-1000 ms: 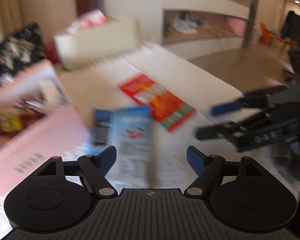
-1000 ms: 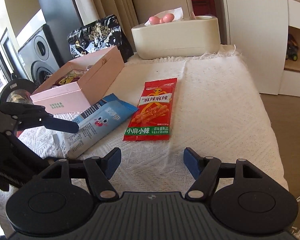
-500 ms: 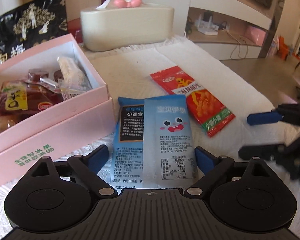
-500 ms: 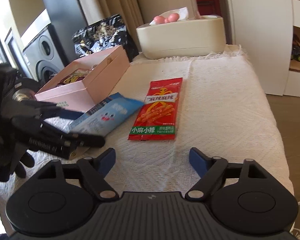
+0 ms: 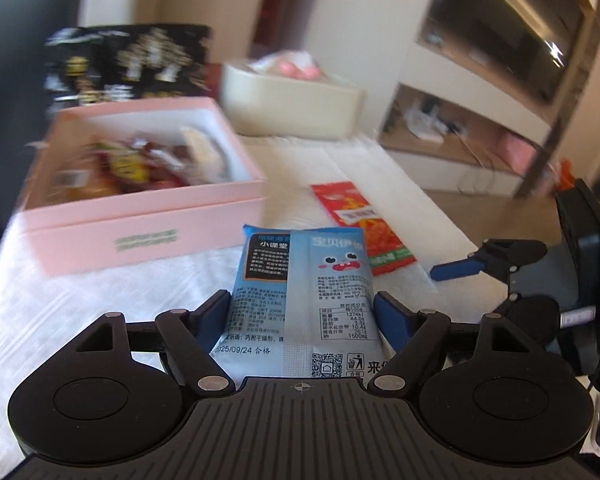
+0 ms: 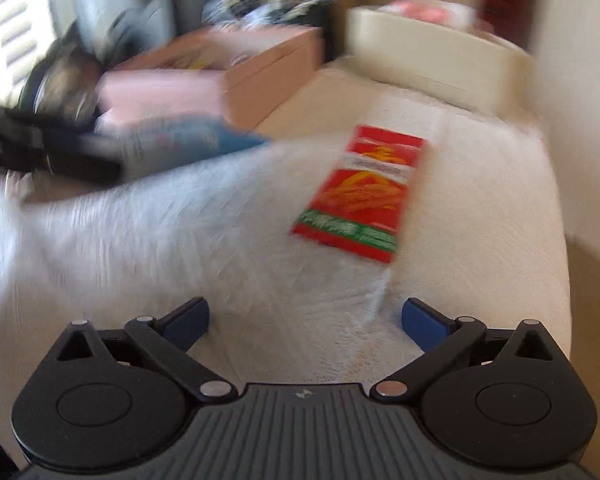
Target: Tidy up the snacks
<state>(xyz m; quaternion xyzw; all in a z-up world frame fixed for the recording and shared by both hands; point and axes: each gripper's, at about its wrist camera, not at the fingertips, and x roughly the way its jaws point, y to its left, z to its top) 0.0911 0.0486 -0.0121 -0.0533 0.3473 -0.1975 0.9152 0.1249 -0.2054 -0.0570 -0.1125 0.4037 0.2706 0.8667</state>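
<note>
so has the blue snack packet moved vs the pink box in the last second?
Yes. The blue snack packet, now between the left tongs, is lifted off the cloth toward the pink box; the red packet stays flat.

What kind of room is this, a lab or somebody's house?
Most likely a home living room: a wall-mounted TV above built-in shelves, a tissue box, and a table under a white cloth.

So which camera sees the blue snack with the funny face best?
The left wrist view. The blue snack packet sits sharp and close between the left tool's fingers, with its cartoon face and printed label readable. The right wrist view shows it only as a blurry blue smear far left.
</note>
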